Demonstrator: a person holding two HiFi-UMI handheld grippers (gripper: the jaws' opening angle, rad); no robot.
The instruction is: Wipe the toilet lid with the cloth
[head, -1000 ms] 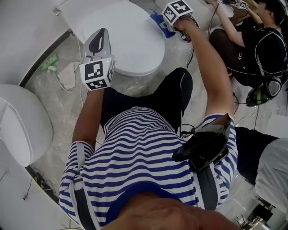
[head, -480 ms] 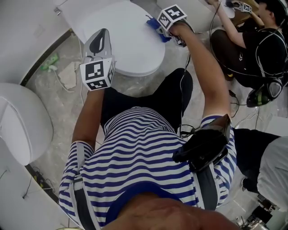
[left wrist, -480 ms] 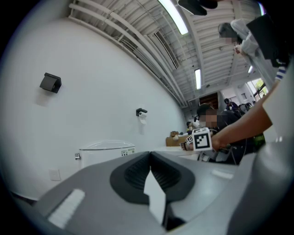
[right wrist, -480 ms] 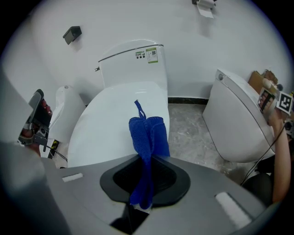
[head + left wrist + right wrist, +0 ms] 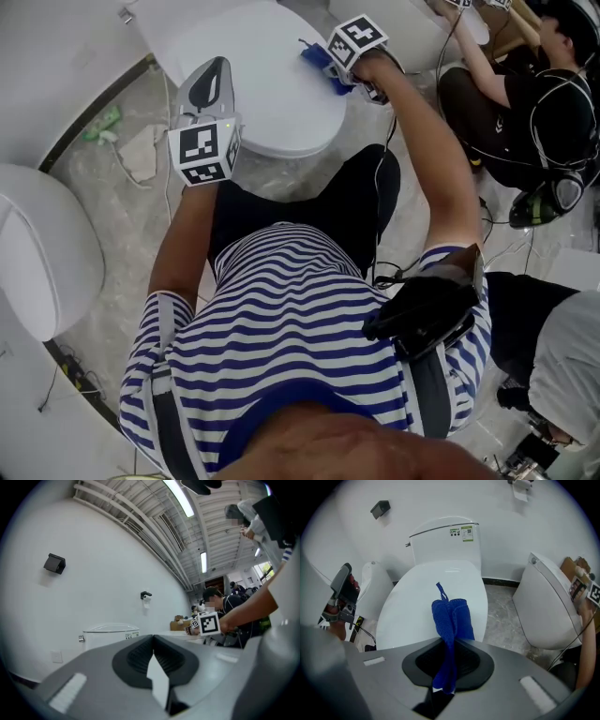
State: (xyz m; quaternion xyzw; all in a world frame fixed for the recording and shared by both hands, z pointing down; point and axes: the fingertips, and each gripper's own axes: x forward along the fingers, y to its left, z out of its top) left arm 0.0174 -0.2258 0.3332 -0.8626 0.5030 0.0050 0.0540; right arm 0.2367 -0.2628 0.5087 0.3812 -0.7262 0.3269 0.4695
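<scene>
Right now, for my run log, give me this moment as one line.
step: wipe | right gripper: jaws shut on blue cloth, cloth over toilet lid | left gripper: jaws shut, empty

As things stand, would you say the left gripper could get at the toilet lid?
Probably yes. The left gripper, shut and empty, hangs by the near left edge of the toilet lid with nothing between; the right gripper and cloth are at its far right.
</scene>
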